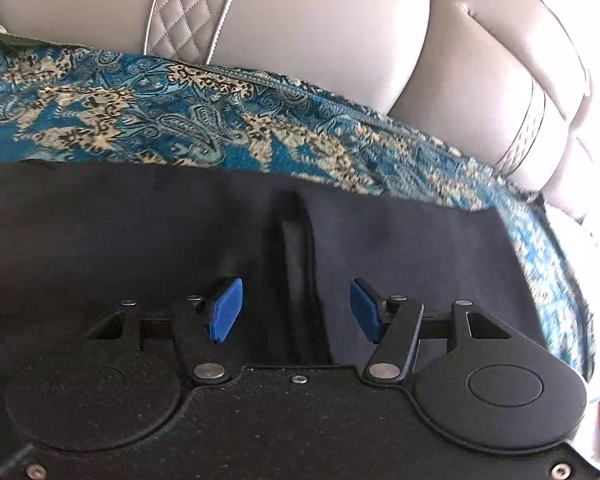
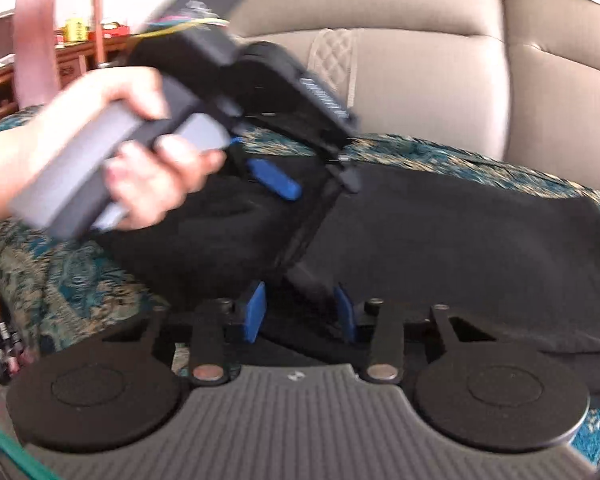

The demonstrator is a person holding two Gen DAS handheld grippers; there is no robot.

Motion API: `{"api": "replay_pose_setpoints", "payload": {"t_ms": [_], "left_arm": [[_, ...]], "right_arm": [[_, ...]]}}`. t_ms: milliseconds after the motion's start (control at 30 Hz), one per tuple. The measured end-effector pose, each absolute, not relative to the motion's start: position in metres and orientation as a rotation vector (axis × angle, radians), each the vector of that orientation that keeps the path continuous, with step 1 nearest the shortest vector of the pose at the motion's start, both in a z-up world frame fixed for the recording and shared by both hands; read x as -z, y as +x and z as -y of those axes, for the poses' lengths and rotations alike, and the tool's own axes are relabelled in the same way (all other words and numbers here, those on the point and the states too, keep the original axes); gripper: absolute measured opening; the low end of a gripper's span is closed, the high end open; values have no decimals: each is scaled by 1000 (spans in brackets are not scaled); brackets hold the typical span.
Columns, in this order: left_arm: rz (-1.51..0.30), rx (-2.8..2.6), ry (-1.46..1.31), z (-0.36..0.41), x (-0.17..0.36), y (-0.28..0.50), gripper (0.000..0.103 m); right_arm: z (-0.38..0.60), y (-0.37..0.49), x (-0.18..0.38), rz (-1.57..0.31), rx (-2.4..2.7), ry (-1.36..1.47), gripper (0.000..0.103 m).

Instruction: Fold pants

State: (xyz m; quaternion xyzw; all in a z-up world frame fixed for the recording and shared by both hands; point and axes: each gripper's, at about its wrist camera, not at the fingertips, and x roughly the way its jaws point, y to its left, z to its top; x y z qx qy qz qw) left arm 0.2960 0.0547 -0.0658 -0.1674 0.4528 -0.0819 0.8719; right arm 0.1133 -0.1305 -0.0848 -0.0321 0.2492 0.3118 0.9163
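On the patterned sofa cover (image 1: 148,116), dark pants (image 2: 460,240) between both tools' half-open pads.

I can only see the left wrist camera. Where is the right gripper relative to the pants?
Observer: The right gripper is at the near edge of the black pants. A raised fold of cloth sits between its pads, not visibly pinched.
Operator: Is my left gripper on that same fold?
Observer: It looks so. The left gripper hangs tilted down over the far end of the same ridge, with its jaws apart.
Operator: What's off to the left of the sofa?
Observer: Wooden furniture with small items on top stands beyond the patterned cover.
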Motion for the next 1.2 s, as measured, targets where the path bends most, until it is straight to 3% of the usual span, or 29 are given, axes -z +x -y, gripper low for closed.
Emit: {"api": "replay_pose_setpoints", "payload": {"t_ms": [33,67,100,133,167,267,567,767,867,933,1000,1067,1200], "left_arm": [[-945,174,-367,-55,66,300,48],[-949,170,-378,-56,67,305,44],[-951,158,-384,-56,68,309,29],[-955,152,-384,-56,70,313,10],[-966,146,-385,-55,72,317,10],[-931,132,-388,-54,72,321,3],[-934,77,-391,-54,72,354,3],[-921,78,-318,-55,70,338,9],[-887,55,-256,-59,57,319,25],[-848,28,-215,-67,45,302,48],[-805,2,-191,-77,34,282,52],[-780,-31,-177,-90,26,260,58],[-731,-142,-191,-121,20,207,79]], "right_arm": [[132,113,84,-510,-657,-56,63],[133,113,84,-512,-667,-48,65],[133,114,84,-517,-659,-40,65],[132,116,86,-527,-643,-36,52],[132,119,88,-534,-630,-33,40],[133,124,88,-534,-617,6,19],[127,139,81,-526,-606,25,17],[121,131,84,-530,-635,-56,37],[125,129,82,-535,-642,-29,48],[131,125,79,-533,-643,8,55],[136,121,75,-519,-640,34,58],[140,115,72,-491,-622,48,68],[154,107,70,-416,-516,39,79]]}}
